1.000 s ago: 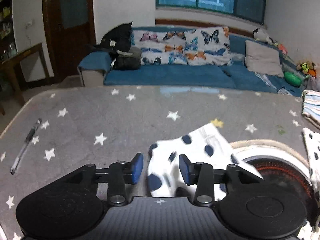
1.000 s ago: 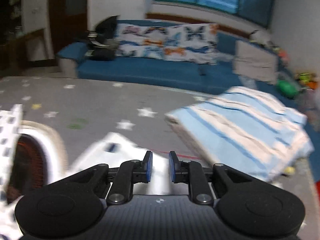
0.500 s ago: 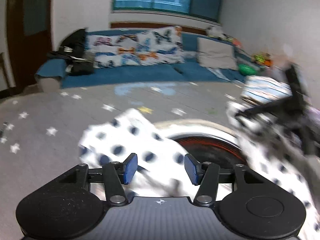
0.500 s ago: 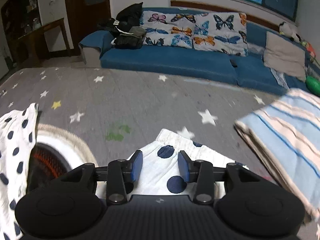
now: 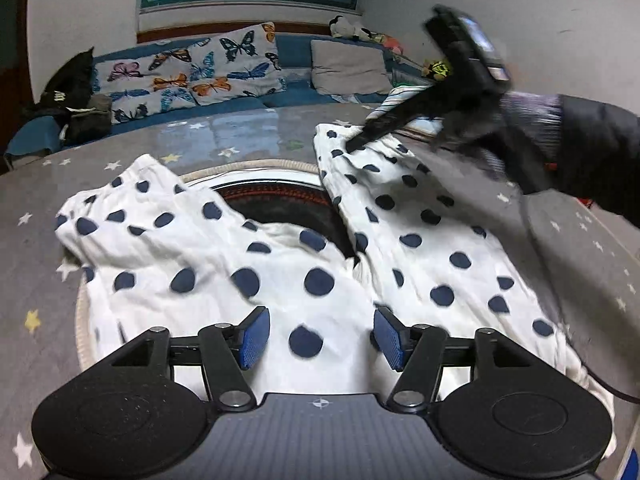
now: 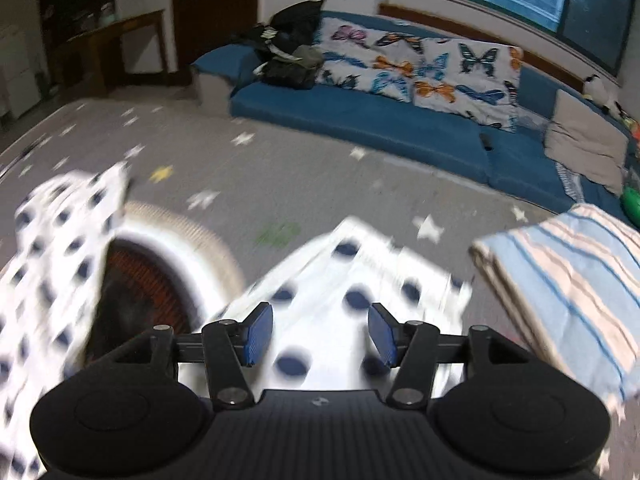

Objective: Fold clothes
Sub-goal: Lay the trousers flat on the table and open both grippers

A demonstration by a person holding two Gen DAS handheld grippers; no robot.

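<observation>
White trousers with navy dots (image 5: 248, 252) lie spread on the grey star-print table (image 5: 40, 184), both legs pointing away over a round heater opening (image 5: 276, 200). My left gripper (image 5: 320, 338) is open above the waist area, with nothing between its blue pads. In the left wrist view the right gripper (image 5: 356, 145) reaches over the far end of the right leg, held by a dark-sleeved arm (image 5: 592, 152). In the right wrist view the right gripper (image 6: 320, 334) is open over the dotted cloth (image 6: 352, 276), and the picture is blurred.
A folded blue and beige striped garment (image 6: 572, 280) lies on the table to the right of the trousers. The heater's beige rim (image 6: 188, 228) shows between the legs. Behind the table runs a blue sofa (image 6: 360, 120) with butterfly cushions (image 5: 192, 76).
The left gripper has pulled back and risen, so the whole trousers now show, and its jaws opened wider. The right gripper's jaws opened from nearly shut to wide over the right leg's end.
</observation>
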